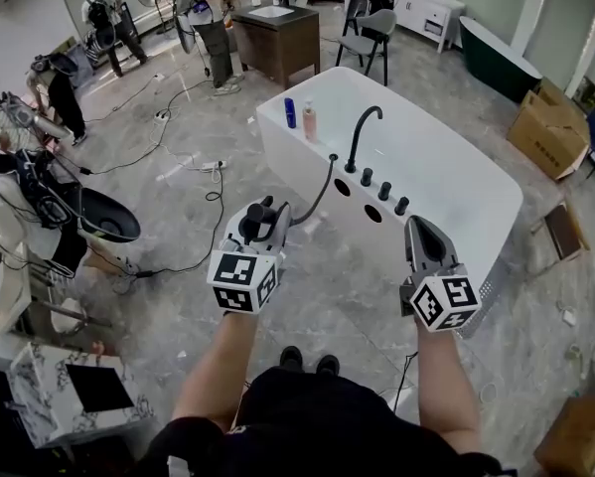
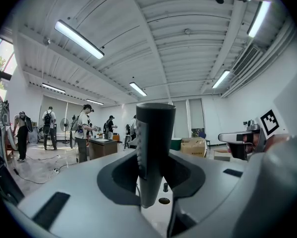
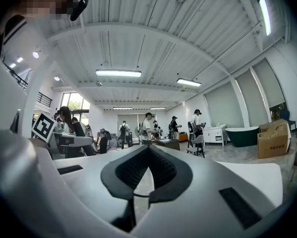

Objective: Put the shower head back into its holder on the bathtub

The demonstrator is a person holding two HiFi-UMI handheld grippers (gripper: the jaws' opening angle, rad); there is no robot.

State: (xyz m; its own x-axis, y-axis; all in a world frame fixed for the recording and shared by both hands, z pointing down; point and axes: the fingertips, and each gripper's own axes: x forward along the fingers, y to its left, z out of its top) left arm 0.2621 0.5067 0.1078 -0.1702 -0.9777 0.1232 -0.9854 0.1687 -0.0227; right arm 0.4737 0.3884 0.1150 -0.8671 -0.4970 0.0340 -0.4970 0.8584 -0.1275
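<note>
The white bathtub (image 1: 446,182) stands ahead of me, with a black curved faucet (image 1: 362,132), three black knobs (image 1: 384,191) and two dark oval openings (image 1: 343,187) on its near deck. My left gripper (image 1: 262,219) is shut on the black shower head (image 1: 257,217), held left of the tub over the floor. Its black hose (image 1: 317,195) runs to the deck by the faucet. In the left gripper view the shower head (image 2: 153,143) stands upright between the jaws. My right gripper (image 1: 419,229) is shut and empty, close to the tub's near edge; its jaws (image 3: 147,177) meet.
A blue bottle (image 1: 290,113) and a peach bottle (image 1: 309,122) stand on the tub's far-left rim. Cables (image 1: 193,167) cross the floor at left, near a black basin (image 1: 108,219). Cardboard boxes (image 1: 550,127) sit at right. Several people work at the back.
</note>
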